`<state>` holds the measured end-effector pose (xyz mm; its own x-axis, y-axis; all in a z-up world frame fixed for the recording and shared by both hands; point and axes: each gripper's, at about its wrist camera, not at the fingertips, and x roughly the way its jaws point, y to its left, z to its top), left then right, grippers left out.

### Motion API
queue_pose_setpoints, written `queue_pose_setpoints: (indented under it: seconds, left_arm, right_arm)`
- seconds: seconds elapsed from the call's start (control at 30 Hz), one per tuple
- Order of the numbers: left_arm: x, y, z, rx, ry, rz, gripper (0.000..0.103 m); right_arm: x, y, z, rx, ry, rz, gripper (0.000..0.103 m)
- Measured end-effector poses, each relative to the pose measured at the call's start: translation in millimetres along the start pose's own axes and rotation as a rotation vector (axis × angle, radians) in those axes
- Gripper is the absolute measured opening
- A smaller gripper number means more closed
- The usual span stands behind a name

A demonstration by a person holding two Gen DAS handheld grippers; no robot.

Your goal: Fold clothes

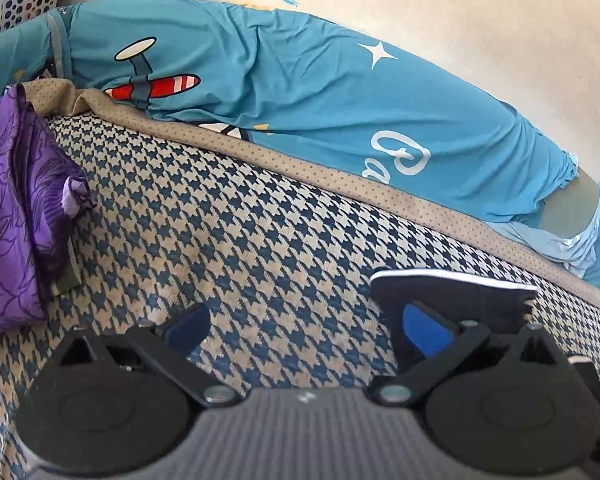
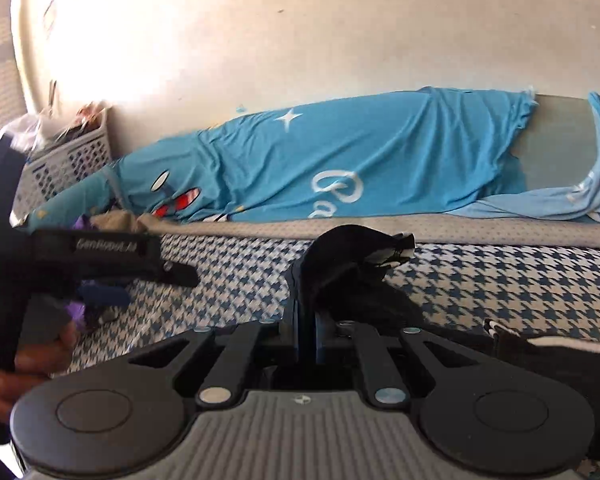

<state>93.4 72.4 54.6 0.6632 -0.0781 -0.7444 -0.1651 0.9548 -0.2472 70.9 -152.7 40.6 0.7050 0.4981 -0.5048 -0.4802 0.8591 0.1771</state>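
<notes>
My right gripper (image 2: 306,312) is shut on a black garment (image 2: 356,260) with white trim, bunched up and lifted off the houndstooth bed cover (image 2: 500,280); more of it trails to the right (image 2: 540,348). My left gripper (image 1: 300,320) is open and empty, low over the houndstooth cover (image 1: 220,220). It also shows at the left of the right wrist view (image 2: 140,276), held by a hand. A folded purple floral cloth (image 1: 16,208) lies left of the left gripper.
A blue printed sheet (image 1: 300,92) covers a long mound along the cream wall (image 1: 460,8); it also shows in the right wrist view (image 2: 340,160). A white perforated basket (image 2: 68,160) stands in the far left corner. A tan dotted strip (image 1: 300,164) edges the cover.
</notes>
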Motion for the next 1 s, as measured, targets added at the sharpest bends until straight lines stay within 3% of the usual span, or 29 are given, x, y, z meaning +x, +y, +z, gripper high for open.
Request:
queue_pose_setpoints:
  seconds: [0.13, 0.27, 0.5, 0.67, 0.77, 1.0]
  left_arm:
    - [-2.0, -5.4, -4.6, 0.019, 0.008, -0.053, 0.103]
    - [-4.0, -10.8, -9.2, 0.038, 0.015, -0.107, 0.103]
    - [-4.7, -20.6, -16.5, 0.065, 0.045, -0.210, 0.103]
    - [-1.3, -30.8, -22.3, 0.097, 0.066, -0.227, 0.103]
    - [4.4, -35.0, -24.6, 0.125, 0.085, -0.173, 0.103]
    - [40.1, -9.9, -33.3, 0.033, 0.193, 0.061, 0.103]
  right_arm:
    - [10.0, 36.5, -23.2, -0.199, 0.070, 0.018, 0.009]
    - [17.8, 53.7, -38.7, -0.277, 0.114, 0.027, 0.010]
    - [23.1, 56.7, -45.5, -0.289, 0.123, 0.008, 0.010]
    - [27.0, 60.7, -50.3, -0.301, 0.124, -0.003, 0.011]
    - [28.5, 63.0, -53.4, -0.308, 0.123, -0.007, 0.012]
    - [26.4, 63.3, -56.4, -0.328, 0.118, -0.013, 0.014]
